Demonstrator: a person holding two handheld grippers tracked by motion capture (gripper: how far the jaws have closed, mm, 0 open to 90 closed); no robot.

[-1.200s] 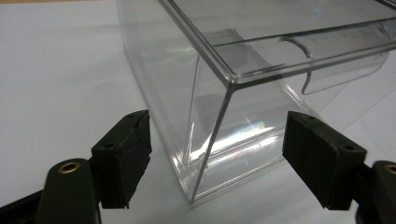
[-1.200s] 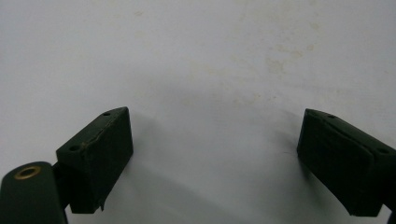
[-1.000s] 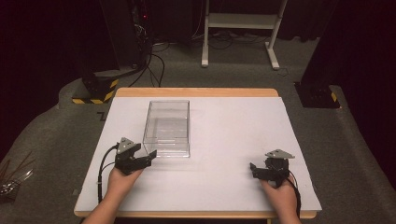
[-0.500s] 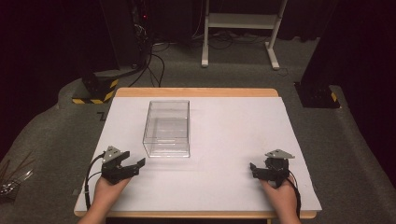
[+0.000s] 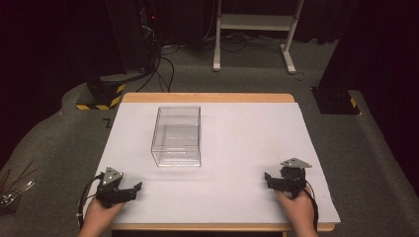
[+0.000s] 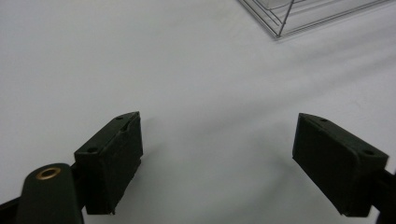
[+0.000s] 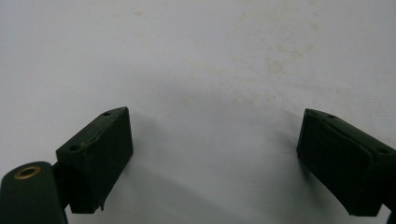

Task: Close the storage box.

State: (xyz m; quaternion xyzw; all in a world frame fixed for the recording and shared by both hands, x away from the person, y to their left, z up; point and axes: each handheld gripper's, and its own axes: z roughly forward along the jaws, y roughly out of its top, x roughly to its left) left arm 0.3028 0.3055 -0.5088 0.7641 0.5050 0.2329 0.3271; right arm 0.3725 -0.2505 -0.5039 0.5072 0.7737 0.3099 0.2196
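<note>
high view: the clear, rectangular plastic box (image 5: 177,136) stood on the white bench (image 5: 237,148), ahead of the left hand-held gripper (image 5: 129,189) and a little toward the bench's middle, near it but apart. the box's long axis ran away from the person, so its short near wall faced that hand-held gripper. the right hand-held gripper (image 5: 267,178) rested well apart from the box, off to its far side, so the left one was plainly the nearer.

left gripper view: the left hand-held gripper (image 6: 217,158) had just been opening its jaws; they stood wide with nothing between them but bare white bench. the near corner of the clear box (image 6: 299,14) showed ahead of the jaws and off toward the right-hand jaw, untouched.

right gripper view: the right hand-held gripper (image 7: 212,161) also had its jaws spread wide and gripped nothing, with faintly stained bench ahead.

any next reach for the box would likely fall to the left hand, going forward and slightly inward.
</note>
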